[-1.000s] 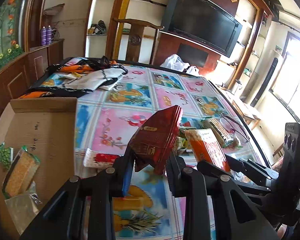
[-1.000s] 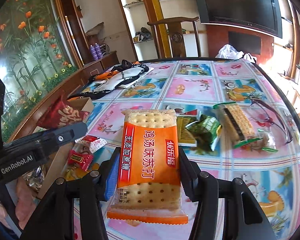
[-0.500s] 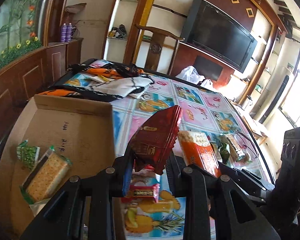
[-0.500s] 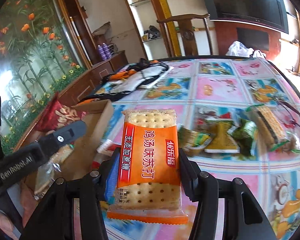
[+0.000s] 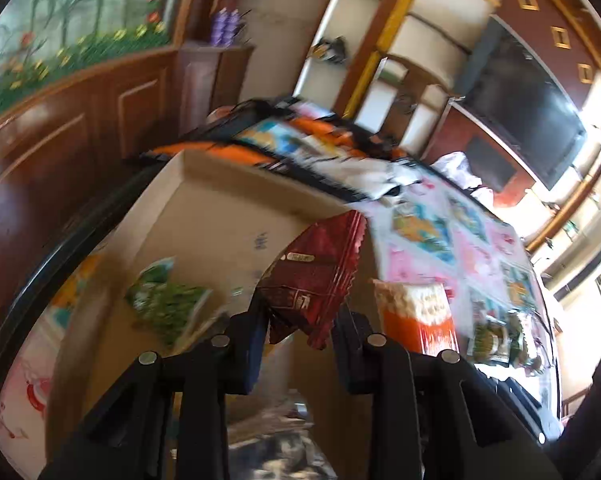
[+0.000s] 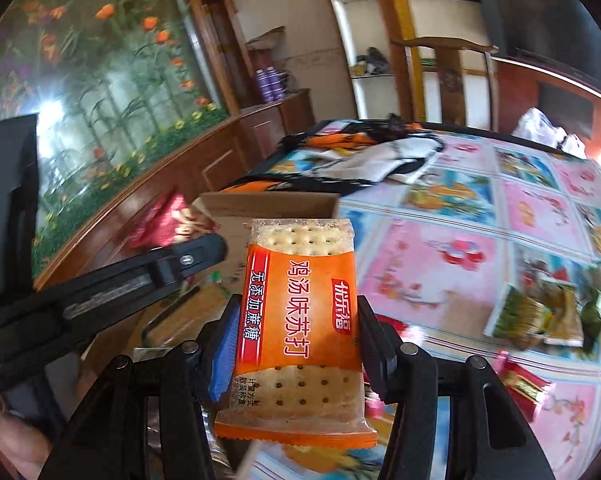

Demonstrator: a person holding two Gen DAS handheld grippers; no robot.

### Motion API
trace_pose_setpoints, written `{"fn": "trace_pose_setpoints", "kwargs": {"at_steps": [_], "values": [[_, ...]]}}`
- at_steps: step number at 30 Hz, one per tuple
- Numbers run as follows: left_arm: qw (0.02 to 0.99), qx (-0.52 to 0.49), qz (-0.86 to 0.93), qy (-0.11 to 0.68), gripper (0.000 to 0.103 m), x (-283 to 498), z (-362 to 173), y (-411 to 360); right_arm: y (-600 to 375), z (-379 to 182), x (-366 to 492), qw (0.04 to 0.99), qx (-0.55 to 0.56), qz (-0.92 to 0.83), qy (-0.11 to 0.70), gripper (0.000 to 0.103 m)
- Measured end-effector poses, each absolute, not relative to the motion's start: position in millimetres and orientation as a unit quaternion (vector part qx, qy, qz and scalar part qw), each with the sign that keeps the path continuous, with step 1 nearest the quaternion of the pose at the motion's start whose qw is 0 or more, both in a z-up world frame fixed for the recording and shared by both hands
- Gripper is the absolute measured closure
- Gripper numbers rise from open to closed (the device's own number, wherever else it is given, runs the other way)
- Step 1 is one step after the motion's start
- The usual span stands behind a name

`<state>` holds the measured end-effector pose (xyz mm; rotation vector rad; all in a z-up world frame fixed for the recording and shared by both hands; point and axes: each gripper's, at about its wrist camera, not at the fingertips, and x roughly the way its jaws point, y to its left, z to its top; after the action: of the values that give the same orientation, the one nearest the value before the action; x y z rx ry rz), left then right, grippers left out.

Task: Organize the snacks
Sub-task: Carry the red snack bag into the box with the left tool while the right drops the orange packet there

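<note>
Dark red foil fills the left gripper (image 5: 296, 330): its jaws are clamped on the red packet (image 5: 314, 276), which sticks up toward twelve o'clock. A second ago that view looked across the tablecloth; now the cardboard box (image 5: 220, 216) has swung in under the packet, so, as I judge it, a drop is near. Inside the box, at nine o'clock from the fingers, lies a green packet (image 5: 162, 300). The right gripper (image 6: 296, 346) squeezes the orange cracker pack (image 6: 298, 328) upright, and it too has come closer to the box, whose flap shows at twelve o'clock. Beyond, at three o'clock, loose snacks (image 6: 540, 314) wait on the tablecloth (image 6: 460, 256).
</note>
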<state>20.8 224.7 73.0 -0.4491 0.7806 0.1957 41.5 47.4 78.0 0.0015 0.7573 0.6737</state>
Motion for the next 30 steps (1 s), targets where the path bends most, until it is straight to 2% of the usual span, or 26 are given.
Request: {"fn": "trace_pose_setpoints", "kwargs": {"at_steps": [18, 20, 21, 23, 30], "values": [[0.878, -0.21, 0.173, 0.395, 0.075, 19, 59, 246, 84, 47, 33, 0.836, -0.011, 0.385, 0.391, 0.044], [0.881, -0.217, 0.176, 0.381, 0.07, 16, 62, 248, 81, 47, 35, 0.832, 0.002, 0.39, 0.393, 0.042], [0.884, -0.216, 0.181, 0.374, 0.061, 14, 64, 248, 79, 48, 37, 0.831, 0.009, 0.39, 0.396, 0.042], [0.887, -0.217, 0.183, 0.364, 0.048, 13, 66, 247, 74, 50, 39, 0.827, 0.023, 0.395, 0.4, 0.035], [0.895, -0.233, 0.159, 0.346, 0.04, 9, 73, 244, 61, 64, 37, 0.828, 0.048, 0.403, 0.387, 0.03]]}}
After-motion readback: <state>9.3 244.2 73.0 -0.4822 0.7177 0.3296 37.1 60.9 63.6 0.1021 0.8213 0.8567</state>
